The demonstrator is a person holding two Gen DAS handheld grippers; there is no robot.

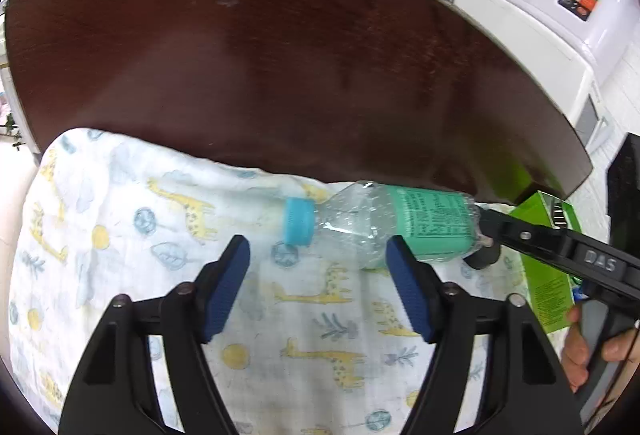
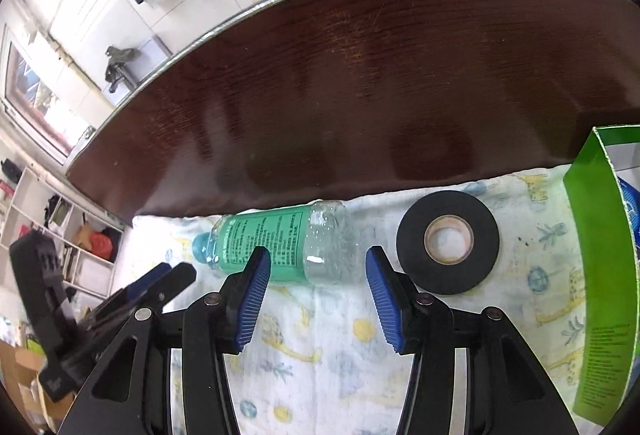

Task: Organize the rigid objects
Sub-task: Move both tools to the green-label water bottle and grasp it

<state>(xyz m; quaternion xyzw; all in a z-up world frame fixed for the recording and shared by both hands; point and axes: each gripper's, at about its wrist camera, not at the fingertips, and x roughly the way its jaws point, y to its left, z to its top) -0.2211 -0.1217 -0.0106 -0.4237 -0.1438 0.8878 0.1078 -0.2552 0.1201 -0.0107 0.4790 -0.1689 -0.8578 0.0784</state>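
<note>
Left gripper [image 1: 318, 263] spread apart, gripping nothing, just short of the plastic bottle [image 1: 384, 225]. Right gripper [image 2: 318, 273] parted too, empty, near the bottle's base. Bottle on its side on giraffe-print cloth [image 1: 120, 255], black tape roll [image 2: 448, 241] beside its base

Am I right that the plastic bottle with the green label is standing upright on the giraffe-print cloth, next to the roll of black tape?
Not quite: the plastic bottle is lying on its side, not standing upright. The right wrist view shows it flat on the giraffe-print cloth, its blue cap pointing left. The rest holds: the roll of black tape lies beside it on the same cloth.
</note>
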